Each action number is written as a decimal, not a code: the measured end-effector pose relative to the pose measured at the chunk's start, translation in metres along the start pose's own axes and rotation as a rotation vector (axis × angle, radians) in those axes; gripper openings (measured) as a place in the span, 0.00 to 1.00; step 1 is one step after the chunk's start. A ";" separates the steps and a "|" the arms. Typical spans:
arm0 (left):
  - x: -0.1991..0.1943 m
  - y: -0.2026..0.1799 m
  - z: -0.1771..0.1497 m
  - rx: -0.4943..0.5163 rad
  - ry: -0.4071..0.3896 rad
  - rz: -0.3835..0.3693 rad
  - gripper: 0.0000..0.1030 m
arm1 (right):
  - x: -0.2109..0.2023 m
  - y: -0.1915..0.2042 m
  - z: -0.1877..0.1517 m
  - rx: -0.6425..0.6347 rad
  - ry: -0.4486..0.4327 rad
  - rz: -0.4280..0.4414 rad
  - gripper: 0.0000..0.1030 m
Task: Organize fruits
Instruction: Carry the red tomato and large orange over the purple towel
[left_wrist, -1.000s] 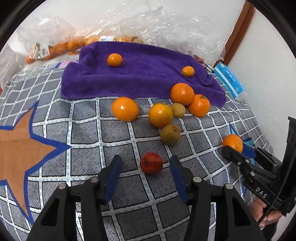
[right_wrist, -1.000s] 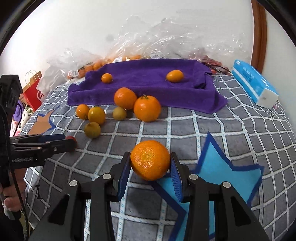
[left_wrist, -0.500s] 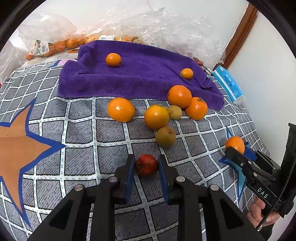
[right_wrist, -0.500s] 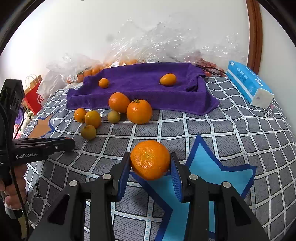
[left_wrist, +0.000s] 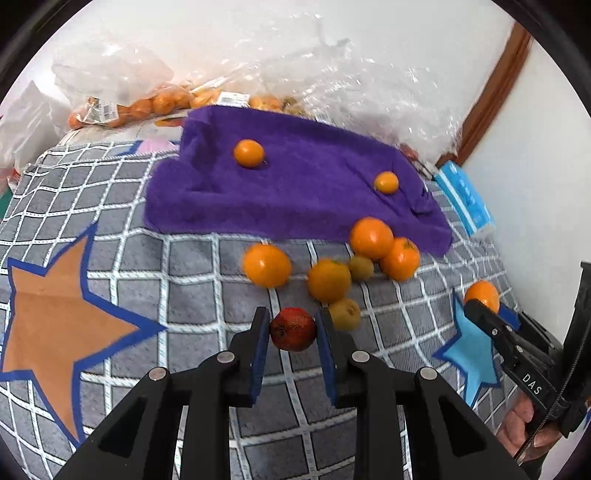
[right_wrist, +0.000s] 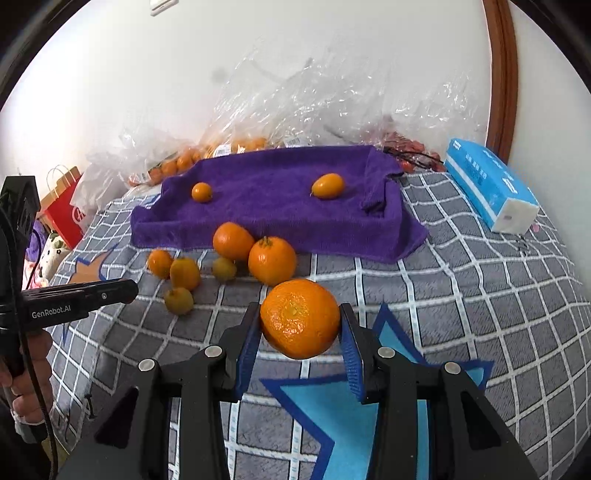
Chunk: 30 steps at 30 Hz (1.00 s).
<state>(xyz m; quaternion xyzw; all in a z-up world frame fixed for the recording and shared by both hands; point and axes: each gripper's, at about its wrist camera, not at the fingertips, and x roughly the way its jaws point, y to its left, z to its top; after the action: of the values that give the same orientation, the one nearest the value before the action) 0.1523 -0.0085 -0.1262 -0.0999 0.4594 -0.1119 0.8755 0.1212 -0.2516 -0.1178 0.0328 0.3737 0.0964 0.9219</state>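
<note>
My left gripper (left_wrist: 292, 338) is shut on a small dark red fruit (left_wrist: 293, 329) and holds it just above the grey checked cover. My right gripper (right_wrist: 300, 338) is shut on a large orange (right_wrist: 300, 318), lifted above a blue star patch (right_wrist: 334, 413). A purple towel (left_wrist: 295, 192) lies at the back with two small orange fruits (left_wrist: 249, 153) (left_wrist: 386, 182) on it. Several oranges (left_wrist: 266, 265) and two yellow-green fruits (left_wrist: 344, 314) lie loose in front of the towel. The towel also shows in the right wrist view (right_wrist: 280, 206).
Clear plastic bags (left_wrist: 332, 74) with more oranges lie behind the towel against the wall. A blue tissue pack (right_wrist: 489, 184) sits at the right of the cover. A red paper bag (right_wrist: 61, 206) stands off the left edge. An orange star patch (left_wrist: 55, 332) lies at the left.
My left gripper shut on the red fruit and lifted it off the cover. My right gripper kept hold of the large orange and rose with it.
</note>
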 end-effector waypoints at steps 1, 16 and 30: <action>-0.002 0.003 0.003 -0.010 -0.007 -0.002 0.24 | 0.000 0.001 0.005 -0.002 -0.002 -0.002 0.40; -0.017 0.032 0.072 -0.047 -0.102 0.020 0.24 | 0.023 0.017 0.072 0.005 -0.056 -0.023 0.40; 0.004 0.034 0.122 -0.047 -0.115 0.005 0.24 | 0.059 0.006 0.113 0.023 -0.067 -0.040 0.40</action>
<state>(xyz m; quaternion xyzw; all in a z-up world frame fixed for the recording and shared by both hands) 0.2589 0.0322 -0.0705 -0.1256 0.4109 -0.0931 0.8982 0.2400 -0.2324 -0.0759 0.0390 0.3443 0.0727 0.9352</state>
